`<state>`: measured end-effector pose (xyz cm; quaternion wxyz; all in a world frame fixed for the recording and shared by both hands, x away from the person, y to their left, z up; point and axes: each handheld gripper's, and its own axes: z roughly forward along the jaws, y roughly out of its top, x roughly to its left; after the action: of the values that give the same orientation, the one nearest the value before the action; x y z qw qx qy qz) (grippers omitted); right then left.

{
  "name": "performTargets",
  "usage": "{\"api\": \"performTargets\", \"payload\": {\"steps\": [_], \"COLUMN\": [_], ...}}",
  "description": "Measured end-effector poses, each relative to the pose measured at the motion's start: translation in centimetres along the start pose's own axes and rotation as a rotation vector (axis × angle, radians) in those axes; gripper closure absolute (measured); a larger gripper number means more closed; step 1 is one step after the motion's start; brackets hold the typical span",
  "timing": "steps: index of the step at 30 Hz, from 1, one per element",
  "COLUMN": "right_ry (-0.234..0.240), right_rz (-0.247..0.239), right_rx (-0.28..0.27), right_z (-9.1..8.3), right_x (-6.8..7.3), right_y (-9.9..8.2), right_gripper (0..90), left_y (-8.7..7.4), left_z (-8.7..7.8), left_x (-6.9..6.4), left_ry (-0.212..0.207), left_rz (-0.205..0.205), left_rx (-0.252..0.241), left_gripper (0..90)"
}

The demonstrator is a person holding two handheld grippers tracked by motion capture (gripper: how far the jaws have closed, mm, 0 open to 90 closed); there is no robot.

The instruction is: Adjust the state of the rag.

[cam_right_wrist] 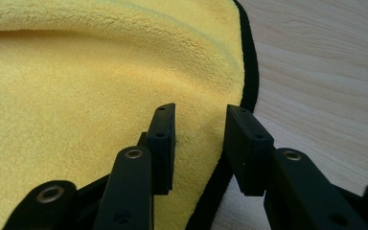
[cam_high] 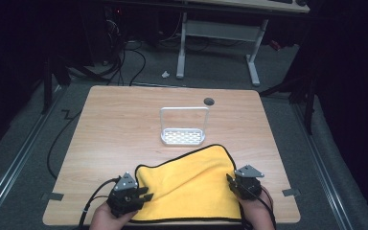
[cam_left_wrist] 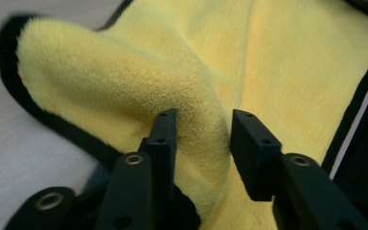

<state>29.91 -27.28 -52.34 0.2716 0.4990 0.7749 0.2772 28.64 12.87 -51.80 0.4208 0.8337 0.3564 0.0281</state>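
Two grippers on the yellow cloth (cam_high: 191,184) at the desk's (cam_high: 120,120) 6 o'clock: left gripper (cam_high: 141,196) jaws apart astride a raised fold, right gripper (cam_high: 231,184) jaws apart straddling the black hem.

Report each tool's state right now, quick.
Left tool: open, a raised fold of the yellow cloth between its jaws, not pinched.
Right tool: open, straddling the cloth's black-trimmed edge, not clamped.
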Motion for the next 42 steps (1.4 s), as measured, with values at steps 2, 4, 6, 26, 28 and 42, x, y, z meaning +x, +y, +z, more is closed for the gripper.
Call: {"api": "performTargets", "payload": {"steps": [2,4,6,26,28,42], "right_ry": [0.000,0.002,0.003,0.007,0.015,0.056], "right_rz": [0.002,0.006,0.010,-0.001,0.002,0.014], "right_rx": [-0.001,-0.002,-0.001,-0.004,-0.004,-0.075], "right_z": [0.0,-0.1,-0.1,-0.1,-0.1,-0.7], "right_x": [0.0,0.0,0.0,-0.1,0.0,-0.2], "right_y": [-0.1,-0.1,-0.1,-0.1,-0.1,1.0], "right_gripper": [65.5,65.5,65.5,65.5,65.5,80.1], "left_y": [0.4,1.2,1.8,6.2,7.2,4.3], "left_z": [-0.8,-1.9,-2.2,0.6,1.2,-0.2], "left_x": [0.4,1.5,3.8,8.4,10.4,6.0], "left_ry": [-0.003,0.030,0.061,0.284,0.301,0.178], "left_rz": [-0.024,-0.055,-0.129,-0.090,-0.096,-0.086], "left_rx": [-0.052,-0.112,-0.139,-0.041,-0.020,-0.082], "left_gripper": [56.4,57.1,56.8,79.8,78.1,70.3]}}
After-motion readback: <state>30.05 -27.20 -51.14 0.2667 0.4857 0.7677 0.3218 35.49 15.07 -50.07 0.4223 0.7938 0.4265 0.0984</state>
